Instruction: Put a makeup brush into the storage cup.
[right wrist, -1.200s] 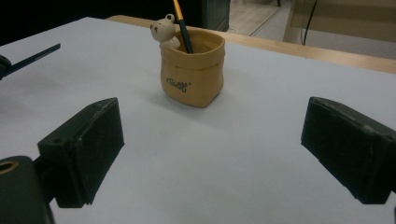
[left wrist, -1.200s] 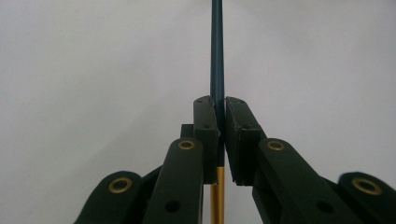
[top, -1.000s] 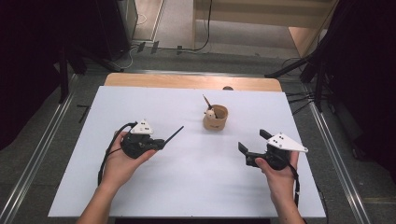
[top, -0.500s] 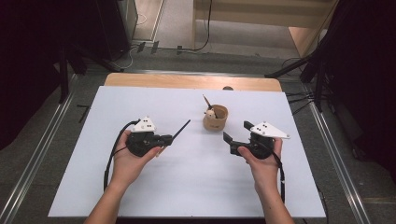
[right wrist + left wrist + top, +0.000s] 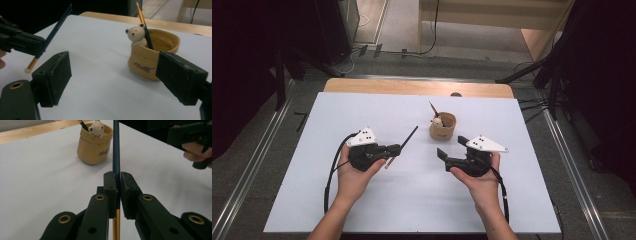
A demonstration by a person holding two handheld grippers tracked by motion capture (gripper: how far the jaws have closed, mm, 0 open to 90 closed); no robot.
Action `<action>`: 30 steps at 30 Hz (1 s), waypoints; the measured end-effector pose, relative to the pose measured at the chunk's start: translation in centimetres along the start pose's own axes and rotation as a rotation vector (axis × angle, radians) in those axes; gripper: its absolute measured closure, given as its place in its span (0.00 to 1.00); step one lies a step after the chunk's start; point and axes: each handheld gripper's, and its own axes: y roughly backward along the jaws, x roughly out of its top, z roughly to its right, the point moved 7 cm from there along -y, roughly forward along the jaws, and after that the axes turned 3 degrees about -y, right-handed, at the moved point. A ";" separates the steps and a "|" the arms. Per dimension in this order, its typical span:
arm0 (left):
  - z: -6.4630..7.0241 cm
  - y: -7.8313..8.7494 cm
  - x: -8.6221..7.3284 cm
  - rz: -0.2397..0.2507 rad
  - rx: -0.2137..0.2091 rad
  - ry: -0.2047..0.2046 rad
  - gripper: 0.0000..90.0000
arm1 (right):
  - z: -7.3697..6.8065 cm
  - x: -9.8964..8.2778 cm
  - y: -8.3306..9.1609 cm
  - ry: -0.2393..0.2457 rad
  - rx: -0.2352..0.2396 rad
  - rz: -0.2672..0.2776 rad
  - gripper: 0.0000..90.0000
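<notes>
High view shows the left gripper (image 5: 396, 148) pinching a dark pencil (image 5: 407, 141) whose long axis slants far-right toward the cup (image 5: 442, 129), while the right gripper (image 5: 450, 152) has just been narrowing its empty, spread jaws.

The pencil (image 5: 116, 147) ran off the top edge in the left gripper view, its tip cut away. The pads hid part of its shaft. The lettering on the cup (image 5: 150, 62) was too blurred to read.
</notes>
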 end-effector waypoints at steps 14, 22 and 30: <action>1.8 -0.2 0.6 0.108 -0.049 0.024 0.94 | -4.0 -0.2 -1.3 -0.099 0.123 0.037 0.30; 3.2 -1.1 0.7 0.143 -0.072 0.012 0.94 | -4.7 0.7 -0.6 -0.152 0.191 0.126 0.51; 4.9 -1.9 0.8 0.169 -0.089 -0.014 0.94 | -5.0 0.3 -0.7 -0.234 0.263 0.131 0.66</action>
